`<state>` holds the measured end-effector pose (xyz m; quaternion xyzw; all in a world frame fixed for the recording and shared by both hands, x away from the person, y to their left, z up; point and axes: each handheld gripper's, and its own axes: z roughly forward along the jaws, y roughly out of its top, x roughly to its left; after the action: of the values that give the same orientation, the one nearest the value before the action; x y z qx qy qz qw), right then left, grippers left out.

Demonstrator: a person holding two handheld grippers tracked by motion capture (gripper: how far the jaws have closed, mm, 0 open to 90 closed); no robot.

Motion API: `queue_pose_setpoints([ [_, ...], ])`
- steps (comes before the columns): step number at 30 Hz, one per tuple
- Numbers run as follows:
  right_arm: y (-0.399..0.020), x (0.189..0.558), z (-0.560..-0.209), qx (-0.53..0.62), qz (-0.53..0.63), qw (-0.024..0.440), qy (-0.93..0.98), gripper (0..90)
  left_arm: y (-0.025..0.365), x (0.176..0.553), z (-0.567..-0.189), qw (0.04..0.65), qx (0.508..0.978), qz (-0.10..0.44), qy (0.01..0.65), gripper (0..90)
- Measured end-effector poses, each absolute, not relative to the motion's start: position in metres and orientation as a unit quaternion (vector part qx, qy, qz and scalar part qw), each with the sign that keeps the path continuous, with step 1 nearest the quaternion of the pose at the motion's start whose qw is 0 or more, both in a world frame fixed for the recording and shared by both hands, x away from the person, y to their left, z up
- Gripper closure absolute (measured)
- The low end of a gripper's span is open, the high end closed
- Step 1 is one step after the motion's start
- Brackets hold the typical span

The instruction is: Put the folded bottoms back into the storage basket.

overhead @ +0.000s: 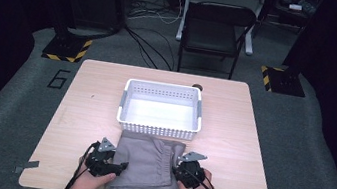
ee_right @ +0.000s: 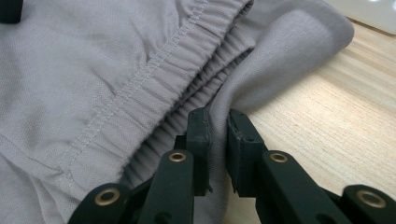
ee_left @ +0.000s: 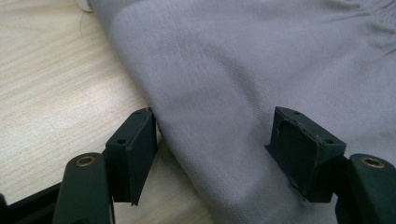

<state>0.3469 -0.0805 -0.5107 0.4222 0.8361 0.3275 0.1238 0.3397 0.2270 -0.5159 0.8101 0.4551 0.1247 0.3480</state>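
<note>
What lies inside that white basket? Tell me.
The white basket looks empty: its pale floor shows bare in the high view. Its near wall hides a thin strip of floor. The grey garment lies outside, before it.

White basket [overhead: 158, 123] on table [overhead: 93, 108]; chair [overhead: 216, 31] behind.

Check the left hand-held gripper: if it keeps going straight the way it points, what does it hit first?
Most likely the grey garment. The left hand-held gripper has its jaws open, already straddling the cloth's edge on the table, so pushing on would run straight into more fabric. How thick the fold is I can't tell.
</note>
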Motion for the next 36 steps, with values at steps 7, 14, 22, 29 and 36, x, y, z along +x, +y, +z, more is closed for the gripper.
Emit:
queue_pose_setpoints([
  [7,-0.086,0.351,-0.512,0.44,0.333,0.116,0.826,71.5,0.222,0.338,-0.518,0.341,0.812,0.148,0.45,33.1],
  [14,-0.085,0.35,-0.512,0.437,0.334,0.118,0.827,72.5,0.218,0.336,-0.517,0.345,0.806,0.142,0.459,46.5],
  [22,-0.083,0.348,-0.511,0.447,0.337,0.104,0.822,82.9,0.218,0.335,-0.517,0.358,0.8,0.129,0.464,66.7],
  [29,-0.085,0.348,-0.509,0.441,0.337,0.104,0.826,84.3,0.217,0.334,-0.515,0.357,0.796,0.134,0.47,69.8],
  [36,-0.085,0.341,-0.499,0.457,0.359,0.097,0.808,84.4,0.217,0.329,-0.506,0.367,0.788,0.142,0.473,75.6],
])
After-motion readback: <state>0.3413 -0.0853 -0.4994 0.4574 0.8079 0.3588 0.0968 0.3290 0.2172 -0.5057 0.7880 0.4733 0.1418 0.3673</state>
